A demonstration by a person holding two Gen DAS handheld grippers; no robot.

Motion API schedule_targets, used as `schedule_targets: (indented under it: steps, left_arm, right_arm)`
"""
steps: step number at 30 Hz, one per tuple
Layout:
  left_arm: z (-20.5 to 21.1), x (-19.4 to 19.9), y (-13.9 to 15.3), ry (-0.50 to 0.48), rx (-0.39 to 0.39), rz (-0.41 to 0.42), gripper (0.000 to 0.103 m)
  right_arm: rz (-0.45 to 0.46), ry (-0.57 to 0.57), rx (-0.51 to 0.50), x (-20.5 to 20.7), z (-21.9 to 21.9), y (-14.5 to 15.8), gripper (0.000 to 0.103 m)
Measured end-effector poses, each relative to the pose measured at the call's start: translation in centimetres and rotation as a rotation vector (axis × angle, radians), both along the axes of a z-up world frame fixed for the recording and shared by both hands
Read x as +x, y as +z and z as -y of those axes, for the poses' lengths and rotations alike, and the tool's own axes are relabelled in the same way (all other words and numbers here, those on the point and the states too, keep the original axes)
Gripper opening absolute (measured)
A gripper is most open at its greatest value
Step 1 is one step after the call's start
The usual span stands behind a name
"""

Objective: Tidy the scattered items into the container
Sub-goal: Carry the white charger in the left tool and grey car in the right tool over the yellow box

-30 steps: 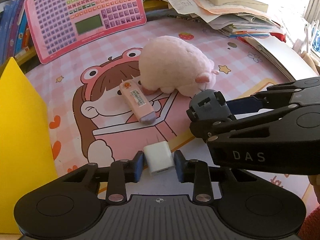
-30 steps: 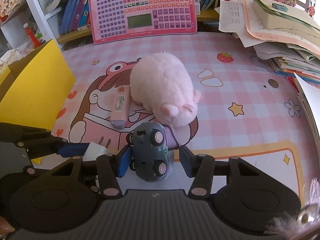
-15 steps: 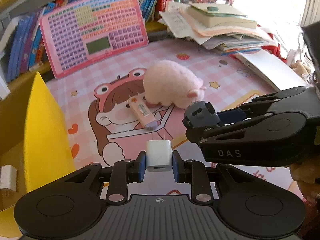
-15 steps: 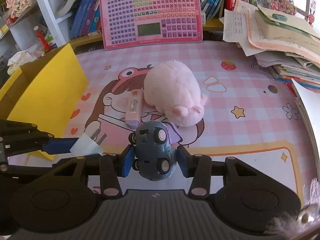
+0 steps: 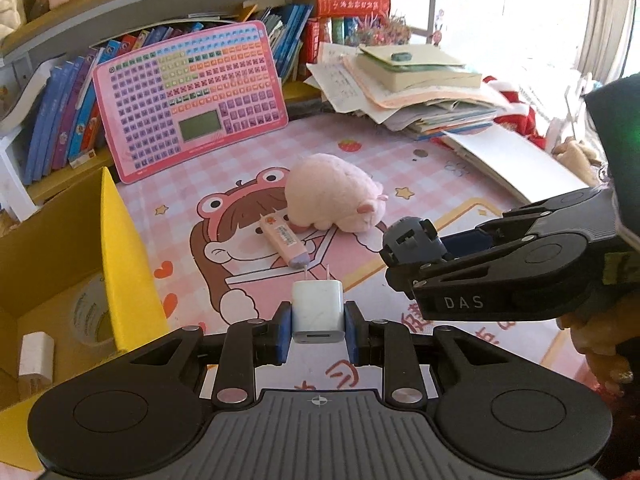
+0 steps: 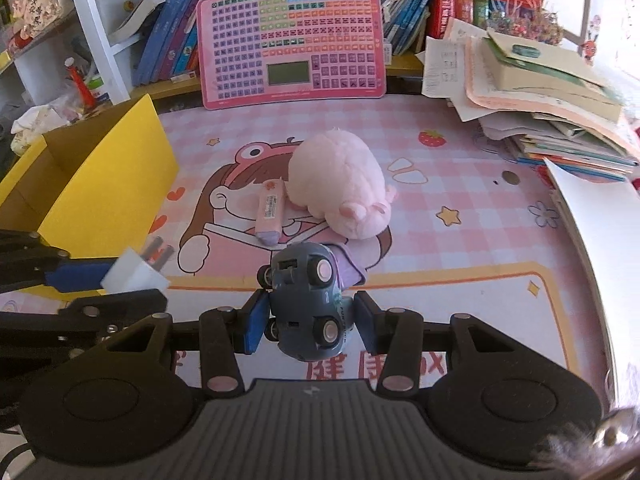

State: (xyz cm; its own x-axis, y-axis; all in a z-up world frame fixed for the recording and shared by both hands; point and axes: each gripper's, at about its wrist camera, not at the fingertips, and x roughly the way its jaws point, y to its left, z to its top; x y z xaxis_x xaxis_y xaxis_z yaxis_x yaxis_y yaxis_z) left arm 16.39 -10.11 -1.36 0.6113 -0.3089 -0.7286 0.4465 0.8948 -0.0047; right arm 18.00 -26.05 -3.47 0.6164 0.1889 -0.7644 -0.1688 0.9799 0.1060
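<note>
Both grippers are loaded for the yellow box (image 5: 120,264) at left: the left gripper (image 5: 318,326) jaws pinch a white charger (image 5: 318,308), the right gripper (image 6: 308,318) jaws clamp a grey toy car (image 6: 306,300), both lifted clear of the tabletop (image 6: 460,248), where a pink plush (image 6: 340,188) and pink tube (image 6: 270,210) remain.

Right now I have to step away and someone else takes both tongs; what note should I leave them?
Left tongs: shut on the white charger, lifted, prongs forward.
Right tongs: shut on the grey toy car, lifted.
Yellow box, at the left, already holds a tape roll and a small white block.
Left to do: drop both items in, then fetch the pink plush and pink tube from the mat.
</note>
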Motion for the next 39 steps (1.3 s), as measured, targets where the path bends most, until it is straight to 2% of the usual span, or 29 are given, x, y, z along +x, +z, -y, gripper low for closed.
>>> schedule_targets:
  steps: [12,24,32,39]
  left_arm:
    - [-6.5,-3.3,3.7,-0.071,-0.042,0.089,0.025]
    - [-12.2,-6.1,5.1,-0.090,-0.070,0.155,0.025]
    - [-16.0,-7.0,6.4,-0.019,-0.085,0.225,0.025]
    - [-19.7,-6.2,7.0,0.084,-0.059,0.274,0.025]
  right_arm:
    - [0.050,-0.076,-0.064,-4.0,-4.6,2.7,0.044]
    - [0.118,-0.092,-0.074,-6.7,-9.7,5.1,0.044]
    - [0.225,-0.021,-0.064,-6.7,-13.6,8.1,0.044]
    - [0.257,0.130,-0.060,-4.7,-17.8,9.7,0.044]
